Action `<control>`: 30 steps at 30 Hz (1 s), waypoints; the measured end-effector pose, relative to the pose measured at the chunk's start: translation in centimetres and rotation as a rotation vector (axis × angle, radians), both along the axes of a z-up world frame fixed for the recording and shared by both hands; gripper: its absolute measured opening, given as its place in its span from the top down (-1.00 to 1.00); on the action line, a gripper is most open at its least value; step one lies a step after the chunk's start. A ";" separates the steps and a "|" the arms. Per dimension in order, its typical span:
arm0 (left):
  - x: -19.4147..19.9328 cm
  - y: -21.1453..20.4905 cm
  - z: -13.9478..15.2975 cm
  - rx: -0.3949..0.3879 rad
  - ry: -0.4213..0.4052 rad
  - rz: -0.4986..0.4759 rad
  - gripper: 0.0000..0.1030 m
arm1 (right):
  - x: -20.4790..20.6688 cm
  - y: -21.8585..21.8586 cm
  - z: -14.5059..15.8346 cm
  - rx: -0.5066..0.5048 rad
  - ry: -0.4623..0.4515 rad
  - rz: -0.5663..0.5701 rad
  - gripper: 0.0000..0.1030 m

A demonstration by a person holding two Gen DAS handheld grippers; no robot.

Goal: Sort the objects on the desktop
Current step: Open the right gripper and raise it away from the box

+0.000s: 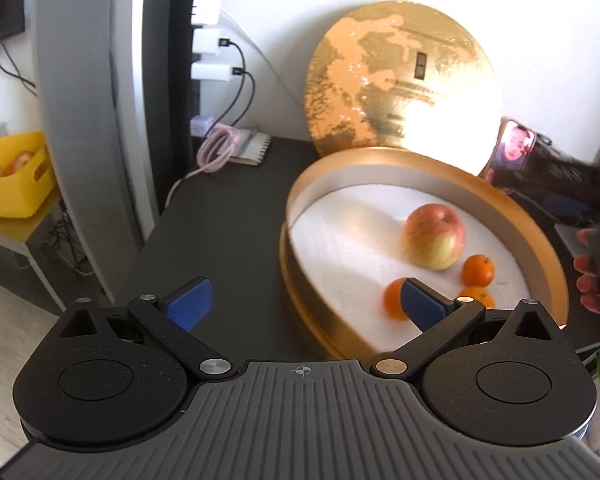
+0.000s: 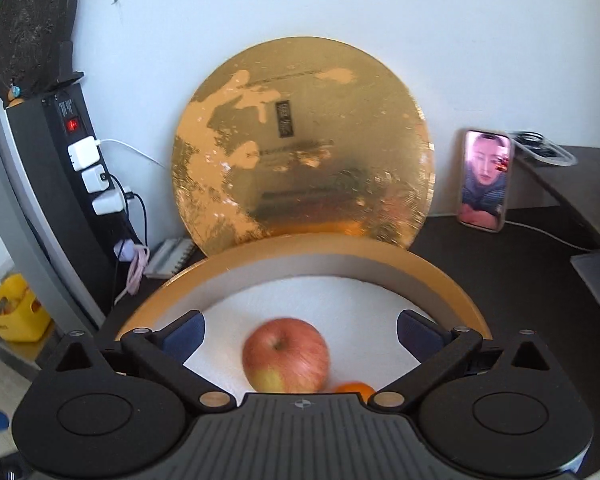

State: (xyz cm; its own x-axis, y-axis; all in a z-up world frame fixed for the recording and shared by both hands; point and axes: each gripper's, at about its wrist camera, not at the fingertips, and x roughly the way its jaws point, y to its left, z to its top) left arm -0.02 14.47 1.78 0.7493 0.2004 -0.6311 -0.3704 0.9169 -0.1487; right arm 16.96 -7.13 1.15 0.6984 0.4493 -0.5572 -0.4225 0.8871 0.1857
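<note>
A round gold box (image 1: 300, 196) with a white lining sits on the dark desk. Inside lie a red-yellow apple (image 1: 435, 236) and three small oranges (image 1: 478, 270). My left gripper (image 1: 306, 304) is open above the box's near left rim, its right pad in front of one orange (image 1: 394, 300). In the right wrist view the same gold box (image 2: 340, 246) fills the foreground. My right gripper (image 2: 300, 334) is open just above the apple (image 2: 286, 356), nothing between its pads. One orange (image 2: 354, 390) peeks out beside the apple.
The gold lid (image 1: 404, 80) leans against the wall behind the box. A phone (image 2: 486, 180) stands to its right. A power strip with chargers (image 2: 88, 168), a pink cable (image 1: 220, 148) and a notebook (image 1: 252, 148) lie at the left. A yellow basket (image 1: 12, 176) sits lower left. A hand (image 1: 590, 276) holds the other gripper at the right.
</note>
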 end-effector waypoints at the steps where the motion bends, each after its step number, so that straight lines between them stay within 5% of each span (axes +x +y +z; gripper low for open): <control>1: 0.0 -0.3 0.3 -0.001 -0.025 0.022 -1.00 | -0.4 -0.9 0.4 -0.004 -0.010 -0.015 -0.99; 7: 0.3 -2.9 3.1 0.106 -0.162 0.063 -1.00 | -5.0 -7.3 2.6 0.133 -0.305 -0.099 -0.99; 16: 0.6 -6.5 5.3 0.247 -0.232 -0.010 -1.00 | -8.9 -13.2 4.2 0.265 -0.489 -0.186 -0.99; 24: -0.4 -6.9 5.6 0.149 -0.251 -0.016 -1.00 | -9.1 -11.7 3.4 0.171 -0.391 -0.256 -0.99; 30: -1.1 -6.7 4.4 0.108 -0.183 -0.032 -1.00 | -8.9 -8.3 3.5 0.123 -0.313 -0.252 -0.99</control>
State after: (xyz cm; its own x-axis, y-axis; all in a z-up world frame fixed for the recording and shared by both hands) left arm -1.14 7.73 6.19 0.8568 0.2337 -0.4597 -0.3166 0.9420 -0.1112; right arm 8.03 -15.41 4.62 0.9221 0.2923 -0.2538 -0.2475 0.9493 0.1940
